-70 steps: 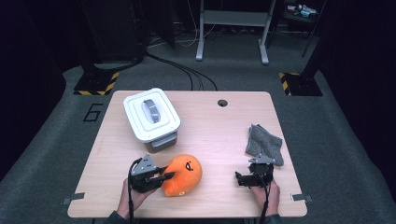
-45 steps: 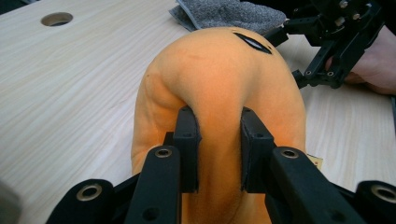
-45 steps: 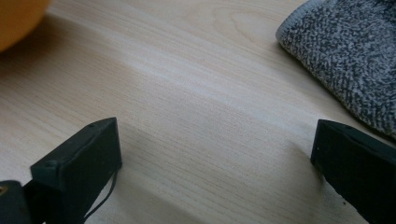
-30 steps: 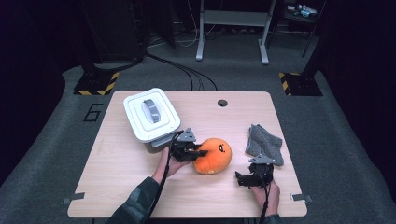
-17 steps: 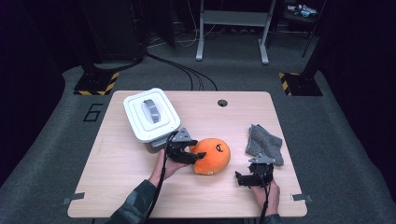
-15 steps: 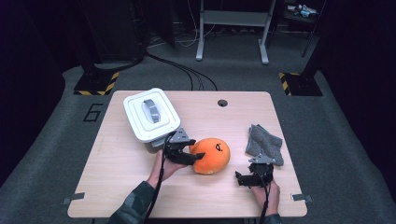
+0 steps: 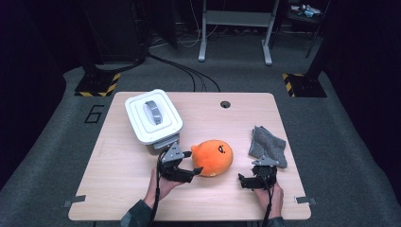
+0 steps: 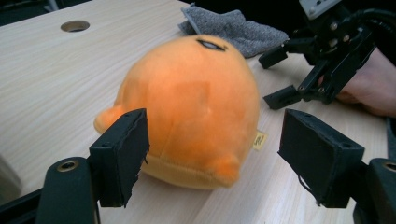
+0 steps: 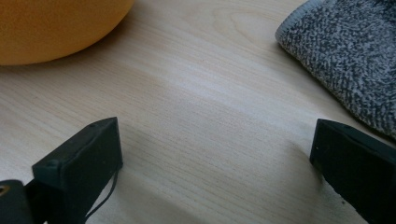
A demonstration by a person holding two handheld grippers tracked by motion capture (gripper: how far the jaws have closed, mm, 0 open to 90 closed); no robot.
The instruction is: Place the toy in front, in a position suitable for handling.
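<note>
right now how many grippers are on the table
2. The left gripper sits open beside the orange plush toy; the right gripper rests open near the grey cloth.

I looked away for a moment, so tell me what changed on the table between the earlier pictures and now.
The left tongs carried the orange plush toy from the near edge toward the table's middle, beside the white lidded box, then just opened and let it go. The right tongs, grey cloth and box stayed put.
</note>
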